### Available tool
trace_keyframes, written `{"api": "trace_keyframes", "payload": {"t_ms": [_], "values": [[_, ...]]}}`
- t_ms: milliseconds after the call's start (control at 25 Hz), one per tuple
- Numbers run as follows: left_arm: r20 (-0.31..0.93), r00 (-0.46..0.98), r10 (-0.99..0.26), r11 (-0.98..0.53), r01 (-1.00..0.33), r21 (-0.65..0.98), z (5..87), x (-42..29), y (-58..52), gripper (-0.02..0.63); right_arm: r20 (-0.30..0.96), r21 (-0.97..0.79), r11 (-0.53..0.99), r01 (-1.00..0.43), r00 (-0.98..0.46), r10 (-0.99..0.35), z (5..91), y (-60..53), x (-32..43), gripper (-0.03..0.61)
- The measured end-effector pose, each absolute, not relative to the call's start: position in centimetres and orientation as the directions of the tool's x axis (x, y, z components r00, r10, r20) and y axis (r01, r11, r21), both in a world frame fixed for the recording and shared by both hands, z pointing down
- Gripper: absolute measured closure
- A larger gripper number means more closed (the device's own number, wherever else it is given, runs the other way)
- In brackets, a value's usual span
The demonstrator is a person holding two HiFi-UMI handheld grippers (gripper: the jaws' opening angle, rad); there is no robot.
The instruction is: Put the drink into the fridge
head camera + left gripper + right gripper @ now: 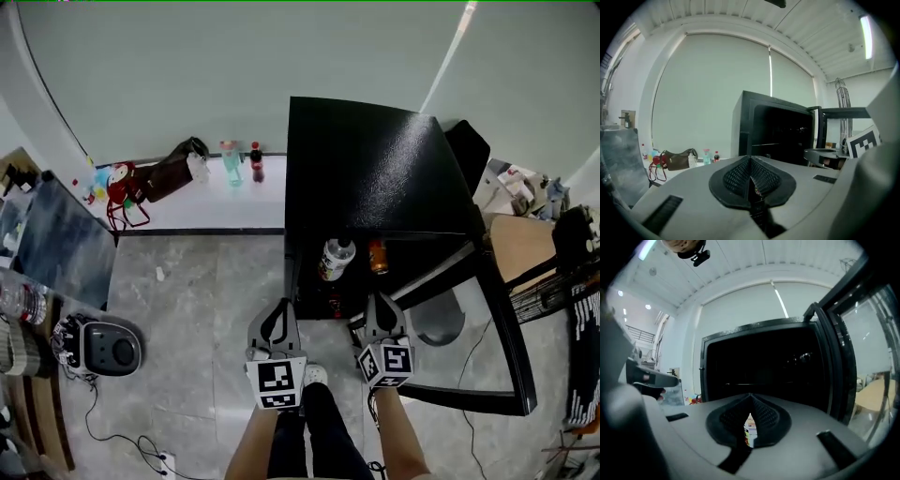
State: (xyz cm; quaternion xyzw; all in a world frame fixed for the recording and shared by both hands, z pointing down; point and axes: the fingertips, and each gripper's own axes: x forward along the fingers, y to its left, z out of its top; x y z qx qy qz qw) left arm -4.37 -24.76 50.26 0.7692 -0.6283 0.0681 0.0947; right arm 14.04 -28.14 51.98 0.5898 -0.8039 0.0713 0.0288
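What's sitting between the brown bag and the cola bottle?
A pale green bottle and a small white thing beside the bag, shown in the head view.

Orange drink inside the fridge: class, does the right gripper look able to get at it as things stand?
Probably yes. The fridge door stands open and nothing lies between the right gripper and the orange drink. Its fingers are shut, though, so they would have to open first.

The fridge (764, 366) interior is reading as plain darkness in both gripper views. A sliver of printed label (749, 432) is peeking below the right gripper's (750, 398) meeting pads, too small to identify.
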Motion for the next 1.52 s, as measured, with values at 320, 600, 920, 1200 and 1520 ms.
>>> {"api": "trace_keyframes", "payload": {"t_ms": [320, 600, 920, 1200, 1520], "values": [[0.174, 0.226, -0.959, -0.221, -0.974, 0.049, 44.3, -3.9, -23.1, 0.609, 0.067, -0.088, 0.285, -0.954, -0.291, -0.954, 44.1, -25.4, 14.1, 0.583], [0.128, 0.235, -0.964, -0.232, -0.972, 0.039, 40.1, -4.3, -21.9, 0.609, 0.050, -0.060, 0.262, -0.963, -0.265, -0.963, 39.9, -23.3, 14.2, 0.583], [0.112, 0.229, -0.967, -0.228, -0.973, 0.030, 37.0, -4.7, -20.4, 0.609, 0.040, -0.050, 0.253, -0.966, -0.255, -0.966, 36.7, -20.6, 14.5, 0.583], [0.092, 0.231, -0.968, -0.230, -0.973, 0.032, 35.4, -5.0, -18.9, 0.609, 0.021, -0.051, 0.229, -0.972, -0.230, -0.973, 35.0, -18.6, 15.0, 0.583], [0.081, 0.242, -0.967, -0.240, -0.970, 0.033, 34.5, -4.8, -17.6, 0.609, 0.002, -0.047, 0.222, -0.974, -0.222, -0.975, 33.7, -17.0, 15.0, 0.583]]}}
